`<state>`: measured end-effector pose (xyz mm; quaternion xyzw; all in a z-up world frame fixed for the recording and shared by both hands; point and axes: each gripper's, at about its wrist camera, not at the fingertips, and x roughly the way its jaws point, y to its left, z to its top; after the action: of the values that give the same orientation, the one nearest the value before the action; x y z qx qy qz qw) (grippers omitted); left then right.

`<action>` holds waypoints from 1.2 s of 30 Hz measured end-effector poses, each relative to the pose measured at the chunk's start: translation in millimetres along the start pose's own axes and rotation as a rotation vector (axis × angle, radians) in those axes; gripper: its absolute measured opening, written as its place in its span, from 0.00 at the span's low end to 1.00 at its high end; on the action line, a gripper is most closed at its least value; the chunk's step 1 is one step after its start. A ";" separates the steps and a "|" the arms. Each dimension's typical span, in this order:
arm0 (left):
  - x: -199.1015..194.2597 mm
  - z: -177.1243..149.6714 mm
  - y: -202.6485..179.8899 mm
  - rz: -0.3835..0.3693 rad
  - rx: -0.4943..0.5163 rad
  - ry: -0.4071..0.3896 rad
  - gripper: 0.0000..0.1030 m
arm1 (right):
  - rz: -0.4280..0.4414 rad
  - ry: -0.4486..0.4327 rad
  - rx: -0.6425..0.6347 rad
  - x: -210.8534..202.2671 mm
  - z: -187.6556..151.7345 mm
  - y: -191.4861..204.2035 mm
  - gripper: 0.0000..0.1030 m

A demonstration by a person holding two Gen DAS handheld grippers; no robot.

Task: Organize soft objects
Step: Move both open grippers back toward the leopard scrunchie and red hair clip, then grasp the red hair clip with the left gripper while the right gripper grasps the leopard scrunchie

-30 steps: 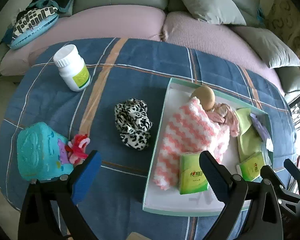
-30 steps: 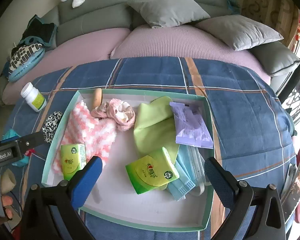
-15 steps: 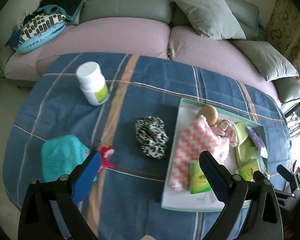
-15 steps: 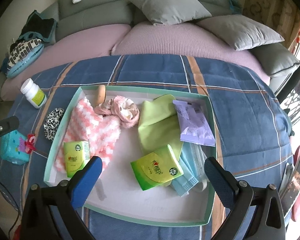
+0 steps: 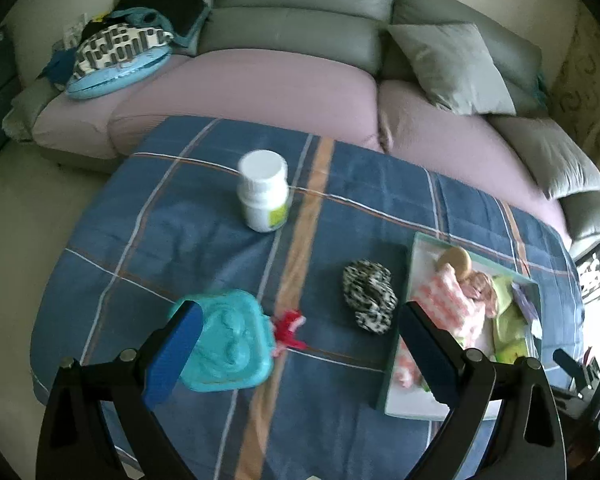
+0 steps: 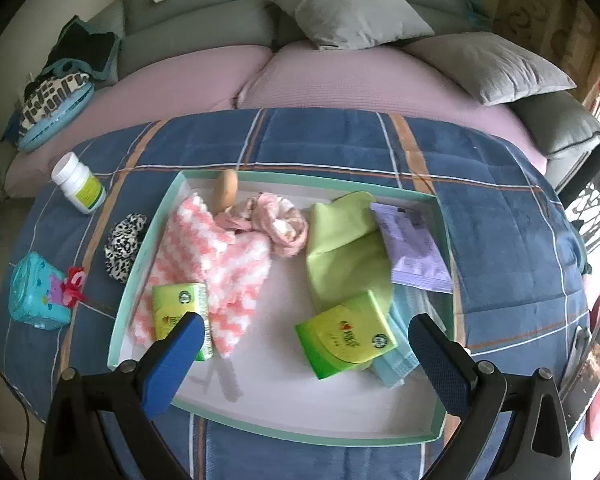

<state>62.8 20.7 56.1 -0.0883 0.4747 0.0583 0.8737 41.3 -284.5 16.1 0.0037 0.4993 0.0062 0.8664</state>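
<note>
A leopard-print scrunchie (image 5: pixel 370 300) (image 6: pixel 124 240) lies on the blue plaid cloth just left of the teal-rimmed tray (image 5: pixel 396 364) (image 6: pixel 140 264). In the tray lie a pink-white knitted cloth (image 6: pixel 216 268), a pink scrunchie (image 6: pixel 278 224), a green cloth (image 6: pixel 340 248), two green tissue packs (image 6: pixel 346 336) (image 6: pixel 178 310), a purple packet (image 6: pixel 414 254) and a blue mask (image 6: pixel 400 356). My left gripper (image 5: pixel 300 350) hangs open above the cloth, between a teal pouch (image 5: pixel 228 342) and the tray. Over the tray's near part my right gripper (image 6: pixel 306 360) is open and holds nothing.
A white pill bottle (image 5: pixel 264 196) (image 6: pixel 80 184) stands on the cloth at the far left. A brown egg-like object (image 6: pixel 226 192) sits in the tray's far corner. The sofa with grey pillows (image 6: pixel 350 4) runs behind the table. A phone (image 6: pixel 590 364) lies at the right edge.
My left gripper has pulled back and up, swinging left, so the table looks smaller and the tray sits further right. The right gripper has shifted only slightly over the tray.
</note>
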 end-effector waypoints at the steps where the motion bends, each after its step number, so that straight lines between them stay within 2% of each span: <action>1: -0.1 1.9 5.6 0.004 -0.008 -0.001 0.95 | 0.007 0.001 -0.004 0.3 0.0 3.1 1.00; 10: 5.1 21.3 40.3 0.007 -0.009 0.009 0.95 | 0.050 -0.004 -0.060 5.0 7.9 33.3 1.00; 19: 27.6 44.3 63.0 -0.087 0.008 0.066 0.95 | 0.164 -0.030 -0.170 7.4 28.4 92.0 1.00; 25: 47.8 54.3 66.5 -0.090 0.056 0.097 0.95 | 0.195 -0.031 -0.242 17.0 38.4 120.6 1.00; 30: 62.5 56.8 56.7 -0.124 0.126 0.170 0.95 | 0.201 -0.006 -0.300 30.8 46.7 137.8 0.98; 34: 74.5 58.4 42.9 -0.113 0.196 0.241 0.95 | 0.232 0.022 -0.327 42.6 51.3 147.2 0.88; 36: 84.4 58.8 36.6 -0.103 0.212 0.286 0.95 | 0.247 0.033 -0.341 48.2 52.5 151.6 0.88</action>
<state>150.0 70.3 13.0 -0.0272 0.5927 -0.0499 0.8034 109.8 -132.2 2.6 -0.0821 0.5010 0.1967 0.8388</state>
